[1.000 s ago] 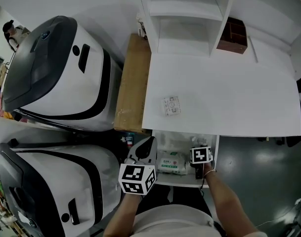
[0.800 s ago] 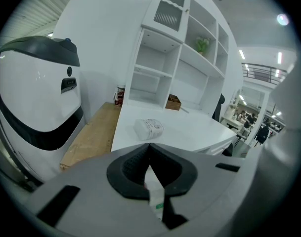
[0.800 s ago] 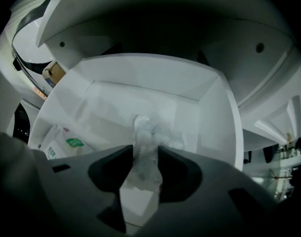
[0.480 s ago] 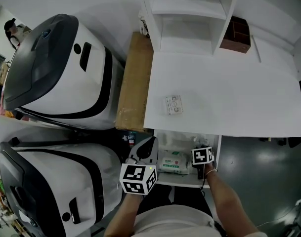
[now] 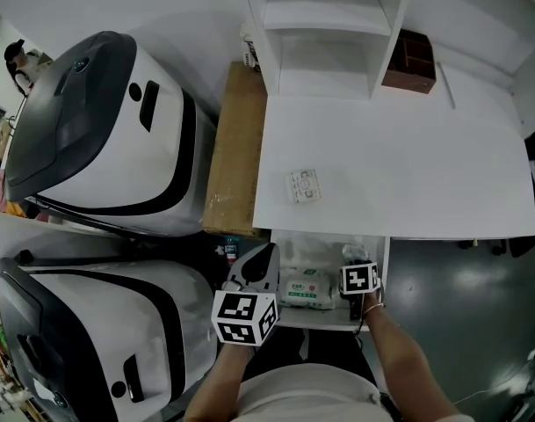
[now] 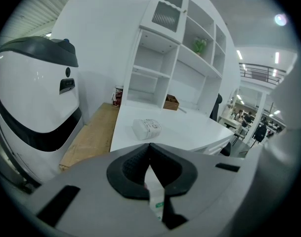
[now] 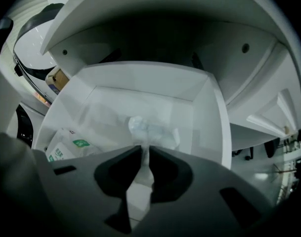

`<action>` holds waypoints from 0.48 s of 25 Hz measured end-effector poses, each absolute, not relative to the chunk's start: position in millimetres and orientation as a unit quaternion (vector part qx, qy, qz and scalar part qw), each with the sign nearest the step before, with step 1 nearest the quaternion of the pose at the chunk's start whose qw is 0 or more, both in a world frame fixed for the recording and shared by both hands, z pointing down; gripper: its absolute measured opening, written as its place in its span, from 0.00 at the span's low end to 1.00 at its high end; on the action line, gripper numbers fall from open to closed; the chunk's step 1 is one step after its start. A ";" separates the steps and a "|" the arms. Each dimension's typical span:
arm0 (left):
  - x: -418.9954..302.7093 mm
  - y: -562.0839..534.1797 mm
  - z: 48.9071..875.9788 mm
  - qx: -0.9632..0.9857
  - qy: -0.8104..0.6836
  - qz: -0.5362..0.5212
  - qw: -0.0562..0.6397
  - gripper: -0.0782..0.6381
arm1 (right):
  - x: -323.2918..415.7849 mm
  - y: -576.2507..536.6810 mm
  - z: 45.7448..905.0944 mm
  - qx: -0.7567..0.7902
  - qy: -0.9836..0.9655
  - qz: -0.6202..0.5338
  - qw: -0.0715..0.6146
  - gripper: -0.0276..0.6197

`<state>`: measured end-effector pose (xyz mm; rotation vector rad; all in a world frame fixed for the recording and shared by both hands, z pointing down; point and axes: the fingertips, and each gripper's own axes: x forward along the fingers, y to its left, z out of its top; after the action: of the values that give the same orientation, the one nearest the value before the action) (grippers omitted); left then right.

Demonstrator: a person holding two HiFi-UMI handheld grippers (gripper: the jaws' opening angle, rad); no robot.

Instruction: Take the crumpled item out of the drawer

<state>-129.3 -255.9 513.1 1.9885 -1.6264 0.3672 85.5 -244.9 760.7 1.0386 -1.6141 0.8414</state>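
The open white drawer [image 5: 330, 325] sits under the desk's front edge. In the right gripper view a crumpled white item [image 7: 151, 128] lies at the drawer's back right. My right gripper [image 7: 145, 151] points steeply down into the drawer. Its jaws have just been closing and now pinch the near edge of the crumpled item. In the head view only its marker cube [image 5: 358, 278] shows. A white wipes pack with green print [image 5: 304, 290] lies left of it. My left gripper [image 6: 149, 146] hovers shut by the drawer's left front corner, aimed over the desk.
A small printed pack [image 5: 306, 186] lies on the white desk [image 5: 425, 174]. White shelves [image 5: 337, 25] with a brown box [image 5: 410, 60] stand at the back. A long cardboard box [image 5: 234, 148] and two white-and-black machines [image 5: 100, 121] crowd the left side.
In the head view both grippers keep their places over the drawer; only the camera shifts a little. The right jaws are hidden there under the marker cube.
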 end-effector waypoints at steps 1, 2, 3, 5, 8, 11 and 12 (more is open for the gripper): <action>-128.6 -255.8 512.3 0.739 -0.602 0.135 0.269 0.10 | 84.8 -248.4 755.8 0.434 -0.672 0.344 0.491 0.13; -127.8 -255.5 511.5 0.741 -0.601 0.134 0.267 0.10 | 84.1 -250.8 751.0 0.438 -0.677 0.340 0.484 0.13; -126.7 -255.0 510.9 0.743 -0.600 0.133 0.266 0.10 | 83.6 -252.0 746.5 0.441 -0.680 0.338 0.478 0.13; -125.2 -253.6 509.5 0.745 -0.598 0.132 0.264 0.10 | 82.5 -253.0 737.4 0.448 -0.686 0.335 0.465 0.13; -123.9 -251.0 506.6 0.750 -0.595 0.130 0.260 0.10 | 81.3 -254.2 724.5 0.464 -0.692 0.339 0.437 0.13; -122.1 -247.7 503.2 0.754 -0.591 0.127 0.257 0.10 | 80.8 -257.6 708.2 0.475 -0.702 0.330 0.415 0.12; -121.7 -246.7 502.1 0.755 -0.590 0.125 0.256 0.10 | 80.3 -259.1 702.2 0.476 -0.707 0.325 0.410 0.12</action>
<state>-121.7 -246.7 502.1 2.0501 -1.6030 0.3401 80.3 -259.1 702.2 1.1982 -1.7799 0.8188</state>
